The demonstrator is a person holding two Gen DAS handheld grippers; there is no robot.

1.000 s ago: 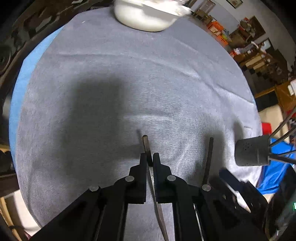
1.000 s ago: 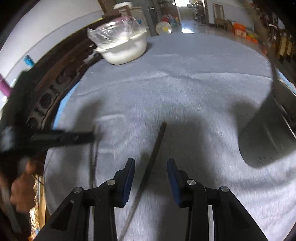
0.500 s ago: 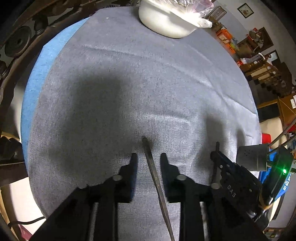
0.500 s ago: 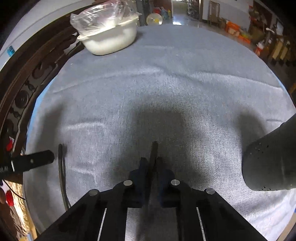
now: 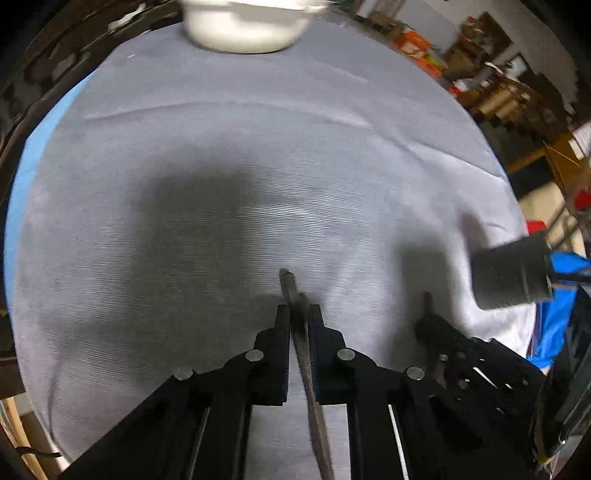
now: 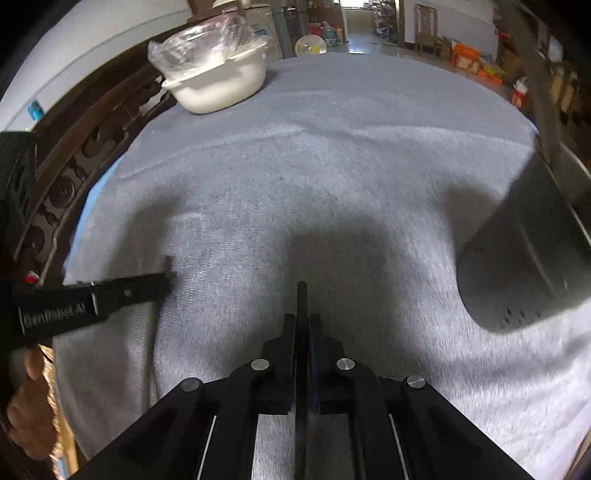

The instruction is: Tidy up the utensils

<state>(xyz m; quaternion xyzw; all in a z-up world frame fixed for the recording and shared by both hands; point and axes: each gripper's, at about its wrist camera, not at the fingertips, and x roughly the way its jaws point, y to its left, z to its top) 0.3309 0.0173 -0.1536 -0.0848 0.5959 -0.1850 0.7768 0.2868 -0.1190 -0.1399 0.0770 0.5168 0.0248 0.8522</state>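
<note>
My left gripper is shut on a dark metal utensil handle that sticks out past the fingertips, above the grey cloth. My right gripper is shut on another dark utensil handle. It also shows at the right of the left wrist view. A grey perforated utensil holder with utensils in it stands at the table's right side. It looms large in the right wrist view. The left gripper shows at the left of the right wrist view.
A white bowl covered with clear plastic stands at the far edge of the round table with the grey cloth. It also shows in the left wrist view. A carved dark wood chair back runs along the left. Blue cloth lies beyond the holder.
My left gripper, open around its utensil half a second ago, has shut on it. My right gripper shut on its utensil a second ago and has moved nearer the holder.
</note>
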